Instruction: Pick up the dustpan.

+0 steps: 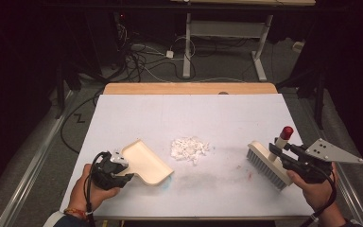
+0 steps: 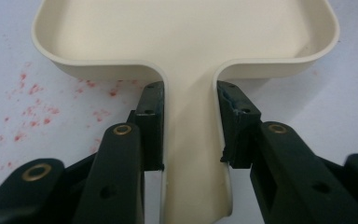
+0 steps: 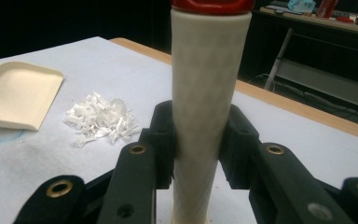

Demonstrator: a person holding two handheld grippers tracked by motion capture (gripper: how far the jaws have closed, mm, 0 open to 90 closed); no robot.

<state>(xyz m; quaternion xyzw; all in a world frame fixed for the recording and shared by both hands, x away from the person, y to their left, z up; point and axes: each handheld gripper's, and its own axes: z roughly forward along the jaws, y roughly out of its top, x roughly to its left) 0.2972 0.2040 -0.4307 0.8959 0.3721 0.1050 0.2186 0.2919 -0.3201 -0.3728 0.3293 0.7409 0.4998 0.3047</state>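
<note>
While both tools sit on the table (image 1: 123,203):
Left gripper (image 1: 115,171): pinching dustpan (image 1: 144,161) handle.
Right gripper (image 1: 283,153): clamped on brush (image 1: 267,163) handle.
Shreds (image 1: 189,149): between them, centre.

Surroundings beyond the work items

You see red specks (image 2: 32,109) staining the white tabletop (image 1: 189,113); cables (image 1: 142,59) lie on the floor behind it.
</note>
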